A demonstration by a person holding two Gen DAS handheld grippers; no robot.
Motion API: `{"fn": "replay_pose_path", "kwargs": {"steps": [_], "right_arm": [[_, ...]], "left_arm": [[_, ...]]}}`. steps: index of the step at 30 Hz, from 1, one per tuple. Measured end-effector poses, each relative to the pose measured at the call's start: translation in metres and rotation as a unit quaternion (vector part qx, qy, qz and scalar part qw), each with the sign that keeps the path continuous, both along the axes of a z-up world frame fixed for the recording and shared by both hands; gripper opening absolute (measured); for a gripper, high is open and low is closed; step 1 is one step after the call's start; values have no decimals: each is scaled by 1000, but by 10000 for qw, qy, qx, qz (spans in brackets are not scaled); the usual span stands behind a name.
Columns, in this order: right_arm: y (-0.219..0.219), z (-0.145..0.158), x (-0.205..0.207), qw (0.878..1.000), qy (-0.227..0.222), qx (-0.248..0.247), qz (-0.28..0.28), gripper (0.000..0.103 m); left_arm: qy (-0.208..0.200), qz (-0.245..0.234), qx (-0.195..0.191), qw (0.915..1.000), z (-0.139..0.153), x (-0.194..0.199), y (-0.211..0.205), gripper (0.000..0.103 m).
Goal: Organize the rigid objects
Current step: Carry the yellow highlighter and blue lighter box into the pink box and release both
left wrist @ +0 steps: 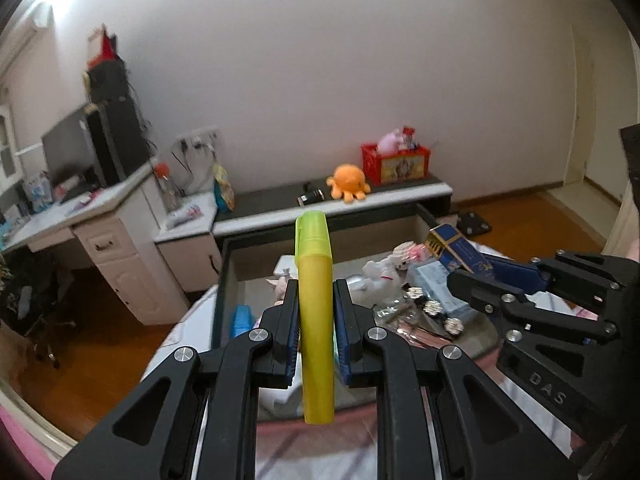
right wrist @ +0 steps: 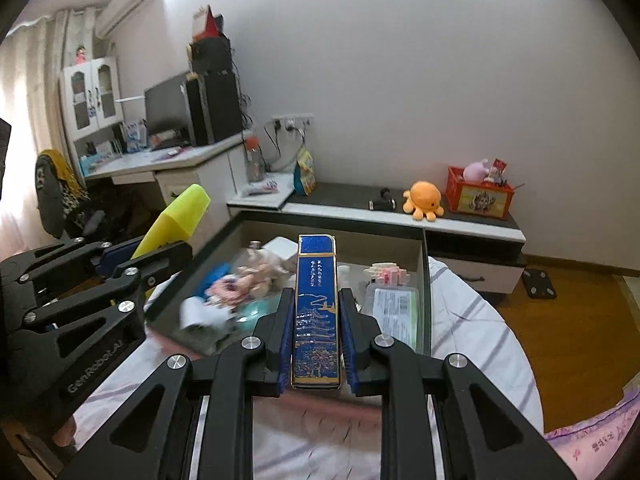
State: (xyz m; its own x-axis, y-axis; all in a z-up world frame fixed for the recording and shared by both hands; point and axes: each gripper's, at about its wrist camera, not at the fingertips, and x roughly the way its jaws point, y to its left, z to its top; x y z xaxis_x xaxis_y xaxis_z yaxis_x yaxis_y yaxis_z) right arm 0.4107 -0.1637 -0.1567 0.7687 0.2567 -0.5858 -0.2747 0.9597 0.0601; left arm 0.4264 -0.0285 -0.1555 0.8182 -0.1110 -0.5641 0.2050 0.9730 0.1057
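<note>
Left wrist view: the left gripper (left wrist: 316, 312) is clamped on a yellow highlighter (left wrist: 316, 320), which stands upright between the blue pads, cap end up and well clear of them. Beyond it lies an open drawer (left wrist: 224, 280) heaped with small things: a white plush (left wrist: 380, 270), foil-wrapped bits (left wrist: 424, 306), a blue item (left wrist: 243, 320) by the near-left corner. The right gripper (left wrist: 472, 276) shows at the right edge, holding a blue box (left wrist: 456, 250) over the drawer's right side.

Right wrist view: the right gripper (right wrist: 315, 320) is closed on the blue box (right wrist: 316, 312), a long, gold-trimmed carton held lengthwise, its far end pointing over the drawer (right wrist: 426, 280). The drawer's contents are blurred here, so what lies near its left edge is hard to name; a flat packet (right wrist: 394, 308) rests by the right wall. The left gripper (right wrist: 148, 260) and highlighter (right wrist: 176, 216) sit at the left, just outside the drawer's left rim.

Both items seem to be mid-carry. Doing this well probably means keeping each grip firm and the two tools apart, since they sit close together. Free space is tight inside the drawer; the shelf (right wrist: 360, 210) behind it, with an orange octopus (right wrist: 424, 200) and red crate (right wrist: 478, 194), offers bare surface along its left half.
</note>
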Motion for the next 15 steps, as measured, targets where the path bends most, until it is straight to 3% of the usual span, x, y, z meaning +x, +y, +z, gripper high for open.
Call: {"fn": "replay_pose_path", "kwargs": {"steps": [5, 10, 11, 12, 14, 15], "right_arm": [[3, -27, 45, 9985, 492, -212, -66, 21], [-2, -41, 59, 9977, 649, -132, -131, 22], [-2, -41, 60, 9975, 689, -114, -135, 27], [-2, -38, 59, 9978, 637, -99, -140, 32], [-4, -30, 51, 9988, 466, -34, -168, 53], [-6, -25, 47, 9989, 437, 14, -166, 56]], "left_arm": [[465, 75, 162, 9988, -26, 49, 1, 15], [620, 158, 135, 9979, -41, 65, 1, 16], [638, 164, 137, 9977, -43, 66, 1, 17], [607, 177, 109, 9979, -42, 64, 2, 22], [550, 166, 26, 9983, -38, 58, 3, 42], [465, 186, -22, 9987, -33, 52, 5, 61]]}}
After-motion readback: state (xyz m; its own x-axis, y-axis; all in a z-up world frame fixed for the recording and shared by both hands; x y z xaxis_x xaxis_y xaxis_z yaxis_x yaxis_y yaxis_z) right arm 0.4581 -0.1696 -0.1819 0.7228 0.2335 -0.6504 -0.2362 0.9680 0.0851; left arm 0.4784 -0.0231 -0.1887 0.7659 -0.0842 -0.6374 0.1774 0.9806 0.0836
